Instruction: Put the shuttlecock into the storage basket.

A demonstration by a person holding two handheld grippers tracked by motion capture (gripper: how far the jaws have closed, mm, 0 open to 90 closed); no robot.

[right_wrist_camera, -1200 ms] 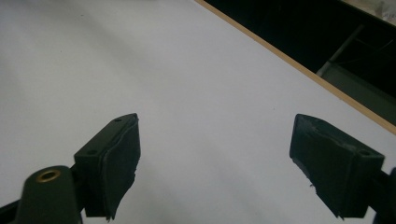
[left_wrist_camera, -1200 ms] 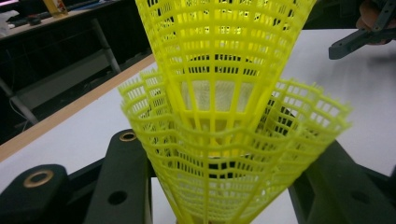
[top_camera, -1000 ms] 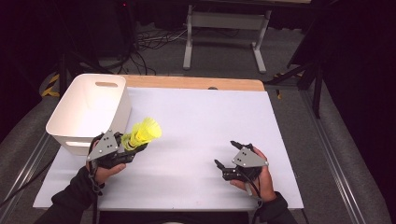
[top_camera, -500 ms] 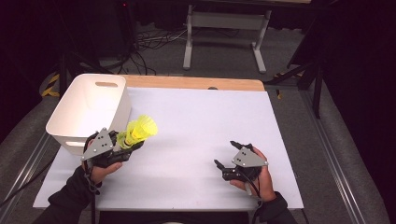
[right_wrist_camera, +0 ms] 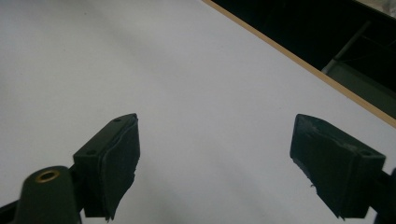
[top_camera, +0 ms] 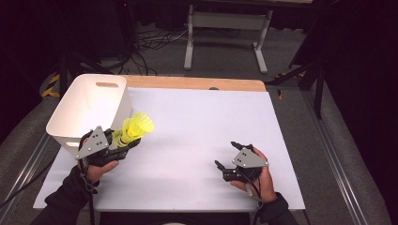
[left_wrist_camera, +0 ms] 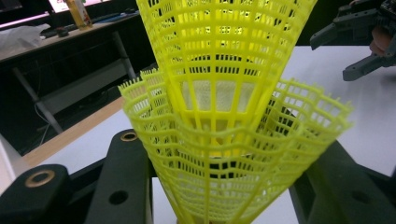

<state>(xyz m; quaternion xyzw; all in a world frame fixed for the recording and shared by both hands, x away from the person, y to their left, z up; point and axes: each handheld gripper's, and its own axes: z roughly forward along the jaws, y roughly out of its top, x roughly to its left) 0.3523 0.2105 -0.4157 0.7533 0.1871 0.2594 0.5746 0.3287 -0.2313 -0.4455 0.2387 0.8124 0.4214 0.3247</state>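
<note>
At far left, white bin (top_camera: 89, 110) on the table's (top_camera: 206, 126) edge. Just beside its near corner, left gripper (top_camera: 123, 140) clamped on nested yellow shuttlecocks (top_camera: 136, 129), held above the table; corks hidden between the jaws, upper skirt cut off in the left gripper view. Farther right, right gripper (top_camera: 230, 157) spread wide, holding nothing, low over bare tabletop.

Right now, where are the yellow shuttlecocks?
In the high view, the yellow shuttlecocks sit in the left gripper, at the table's left, beside the white bin.
</note>
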